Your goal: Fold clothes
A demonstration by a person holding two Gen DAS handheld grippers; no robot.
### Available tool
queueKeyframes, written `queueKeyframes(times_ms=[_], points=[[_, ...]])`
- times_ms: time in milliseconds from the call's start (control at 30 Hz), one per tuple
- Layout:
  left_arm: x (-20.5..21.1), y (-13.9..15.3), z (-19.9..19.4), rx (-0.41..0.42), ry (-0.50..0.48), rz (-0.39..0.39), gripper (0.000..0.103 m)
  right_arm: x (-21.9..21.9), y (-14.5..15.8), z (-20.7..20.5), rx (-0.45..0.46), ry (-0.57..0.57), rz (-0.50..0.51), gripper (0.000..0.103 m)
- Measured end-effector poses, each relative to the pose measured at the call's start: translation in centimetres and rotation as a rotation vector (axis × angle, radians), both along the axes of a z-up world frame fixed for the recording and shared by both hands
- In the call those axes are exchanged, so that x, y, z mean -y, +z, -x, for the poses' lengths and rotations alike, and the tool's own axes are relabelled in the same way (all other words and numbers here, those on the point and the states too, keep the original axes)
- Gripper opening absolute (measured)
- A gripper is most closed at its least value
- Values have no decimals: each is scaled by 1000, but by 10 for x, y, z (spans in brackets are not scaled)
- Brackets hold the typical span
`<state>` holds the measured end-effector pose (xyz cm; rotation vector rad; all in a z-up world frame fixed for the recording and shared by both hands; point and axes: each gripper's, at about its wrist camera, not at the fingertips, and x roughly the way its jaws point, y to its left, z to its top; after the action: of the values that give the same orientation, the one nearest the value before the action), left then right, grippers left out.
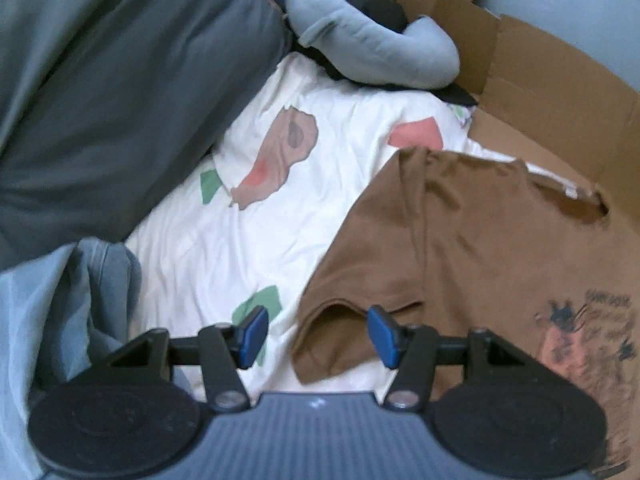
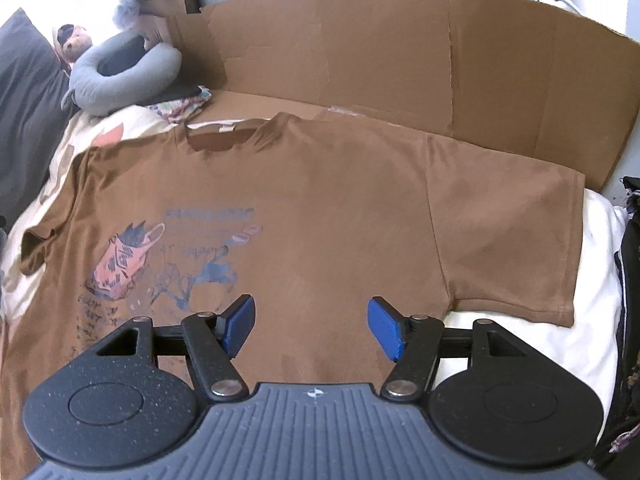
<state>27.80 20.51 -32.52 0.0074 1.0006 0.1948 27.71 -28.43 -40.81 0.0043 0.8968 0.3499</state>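
Two gaping tools hover over brown T-shirt.

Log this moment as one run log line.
brown T-shirt: flat on bed | left claw: open, at sleeve | right claw: open, empty

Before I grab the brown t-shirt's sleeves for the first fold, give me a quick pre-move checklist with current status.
1. Brown t-shirt spread flat, print up: ok.
2. Left tongs open, empty: ok.
3. Right tongs open, empty: ok.
4. Left tongs at left sleeve: ok.
5. Right tongs at right sleeve: not ok, over the body.
6. Bottom hem flat: cannot tell, hidden.
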Motion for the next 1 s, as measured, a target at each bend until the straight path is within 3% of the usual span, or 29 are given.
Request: queueKeyframes(times_ms=[233,400,567,867,933,1000], points=[[-4,-34,-5,-11,-54,-77,58,-6,1,-1,24,45,70,69],[-11,-63,-18,-88,-76,-155,54,-15,-2,-3,22,56,86,69],[-2,-63,-24,-31,-150,-179,55,-26,-9,-6,12,84,102,69],[16,-79,-45,-20,-224,-251,55,-41,-27,-17,-22,96,79,69],[18,-77,-45,22,-255,-262,45,-43,-28,-17,-23,96,74,69],[19,-72,-44,64,-286,-275,24,-44,-28,-17,-26,99,67,69]])
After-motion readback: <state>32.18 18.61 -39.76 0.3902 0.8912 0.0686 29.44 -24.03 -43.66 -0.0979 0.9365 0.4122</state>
